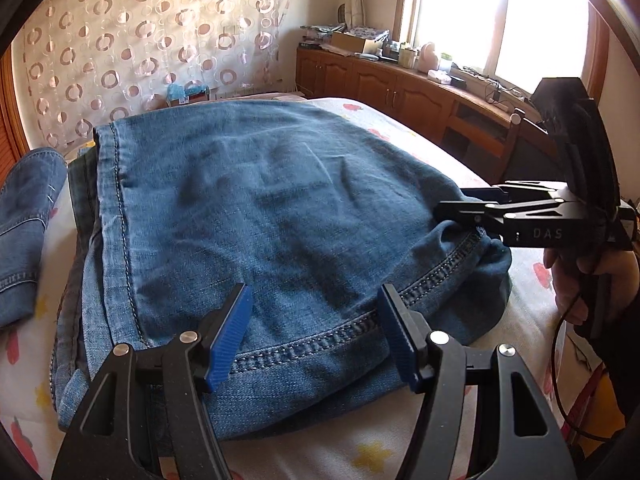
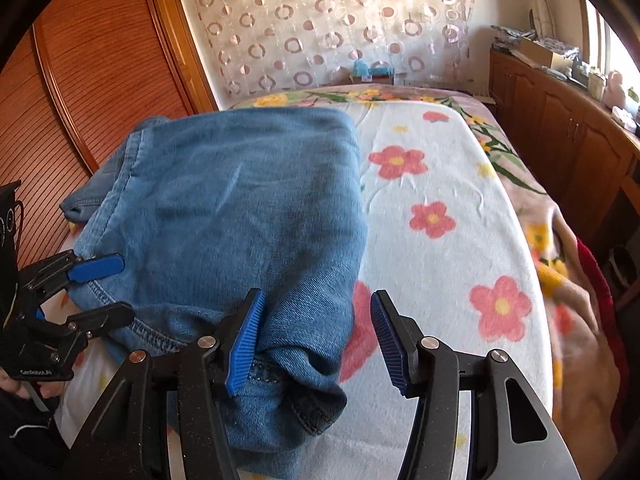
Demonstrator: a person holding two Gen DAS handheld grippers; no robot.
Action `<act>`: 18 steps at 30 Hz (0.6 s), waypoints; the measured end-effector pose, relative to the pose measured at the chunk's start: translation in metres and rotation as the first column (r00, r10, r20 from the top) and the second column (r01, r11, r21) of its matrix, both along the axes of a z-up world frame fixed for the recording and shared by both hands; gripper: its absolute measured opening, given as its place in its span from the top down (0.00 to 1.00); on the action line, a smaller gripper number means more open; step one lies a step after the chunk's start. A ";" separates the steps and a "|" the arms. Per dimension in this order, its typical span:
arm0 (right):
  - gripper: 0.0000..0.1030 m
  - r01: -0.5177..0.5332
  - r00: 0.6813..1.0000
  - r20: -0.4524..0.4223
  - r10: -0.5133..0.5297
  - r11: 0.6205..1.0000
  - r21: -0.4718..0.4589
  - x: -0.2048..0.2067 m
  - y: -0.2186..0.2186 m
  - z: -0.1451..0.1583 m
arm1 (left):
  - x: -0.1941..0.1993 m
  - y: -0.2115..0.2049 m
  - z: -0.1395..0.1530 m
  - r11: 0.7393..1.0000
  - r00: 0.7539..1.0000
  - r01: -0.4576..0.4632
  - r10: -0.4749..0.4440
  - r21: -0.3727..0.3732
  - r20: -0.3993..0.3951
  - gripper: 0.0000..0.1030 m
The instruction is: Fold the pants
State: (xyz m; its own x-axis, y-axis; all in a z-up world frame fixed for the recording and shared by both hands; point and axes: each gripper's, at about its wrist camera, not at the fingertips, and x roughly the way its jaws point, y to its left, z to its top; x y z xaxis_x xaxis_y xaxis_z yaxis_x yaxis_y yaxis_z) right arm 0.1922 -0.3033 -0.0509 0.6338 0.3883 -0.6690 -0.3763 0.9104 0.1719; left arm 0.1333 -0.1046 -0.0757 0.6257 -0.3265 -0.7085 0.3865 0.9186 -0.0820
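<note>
Blue denim pants [image 1: 256,208] lie on the flower-print bed blanket [image 2: 440,216], already doubled into a compact stack several layers deep. Stitched hem edge runs along the near side in the left wrist view; a darker layer peeks out under the stack's left edge. A second piece of blue denim [image 1: 24,232] sits at the far left of that view, apart from the stack; cannot tell whether it belongs to the same garment.

Left tool [image 1: 314,340]: blue-padded fingers apart, straddling the near hem seam, nothing pinched between them. It hovers at or just above the cloth; contact unclear.

Right tool [image 2: 318,340]: fingers apart as well, at the stack's near right corner. Left pad sits against a bunched, rolled bit of denim there, right pad over bare blanket. Not clamped.

Judgement on progress: main folds look done; the pants read as a rectangle with a reasonably flat top. Left over: the near right corner is lumpy and rolled under, and the near hem bulges rather than lying flush. Likely remaining work is tucking or smoothing that corner, and squaring the edges.
</note>
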 end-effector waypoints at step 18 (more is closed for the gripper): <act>0.80 -0.070 0.998 0.000 0.070 0.995 0.066 -0.007 0.003 0.002 | -0.006 0.012 0.000 0.999 1.000 -0.011 0.010 -0.032 -0.007 0.36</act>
State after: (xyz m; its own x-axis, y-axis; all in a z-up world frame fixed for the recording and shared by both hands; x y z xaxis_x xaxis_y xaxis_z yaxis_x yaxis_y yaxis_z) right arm 0.1855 -0.3000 -0.0489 0.6020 0.4754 -0.6415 -0.4386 0.8683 0.2319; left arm 0.1277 -0.0930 -0.0758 0.6241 -0.3426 -0.7023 0.3761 0.9195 -0.1143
